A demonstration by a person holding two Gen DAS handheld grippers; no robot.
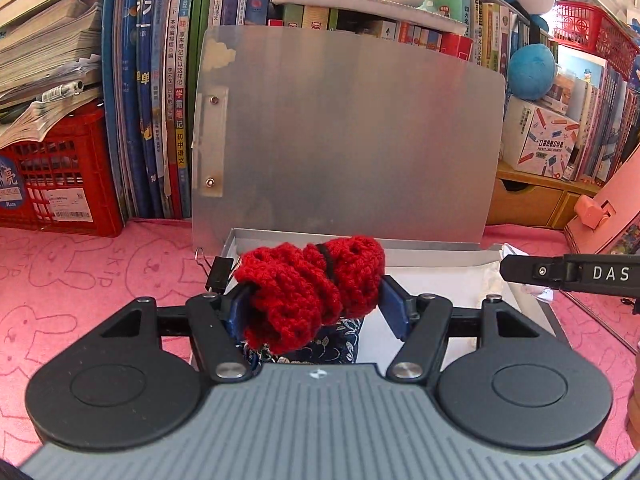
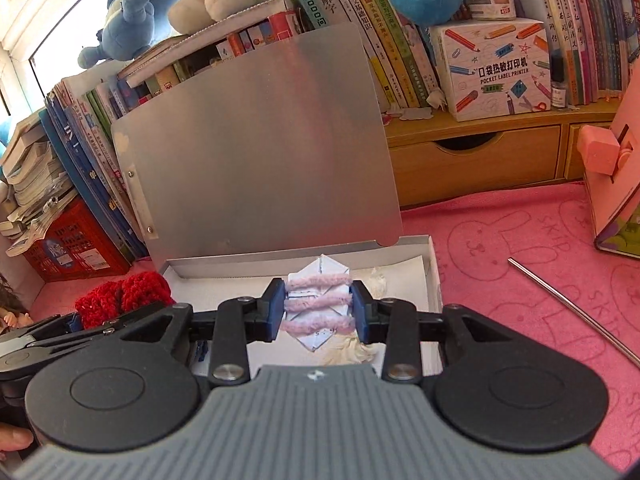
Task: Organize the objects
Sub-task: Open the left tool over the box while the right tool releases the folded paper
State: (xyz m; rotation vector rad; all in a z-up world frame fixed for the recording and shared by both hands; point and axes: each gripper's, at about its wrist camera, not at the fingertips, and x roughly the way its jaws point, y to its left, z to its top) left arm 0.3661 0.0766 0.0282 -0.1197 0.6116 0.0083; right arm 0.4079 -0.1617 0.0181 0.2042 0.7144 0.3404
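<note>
The left gripper [image 1: 316, 300] is clamped on the red knitted bundle [image 1: 312, 284], its long axis crosswise, above the open box [image 1: 440, 249]. The right gripper [image 2: 319, 312] pinches a folded paper packet [image 2: 318, 300] directly over the box interior.

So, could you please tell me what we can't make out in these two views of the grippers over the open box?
- Left wrist view: the box floor beneath the red knitted piece is hidden by it and the left gripper.
- Left wrist view: the right gripper is cut off by the edge; its hold is unseen.
- Right wrist view: the pale item under the folded paper is hidden by the right gripper.
</note>
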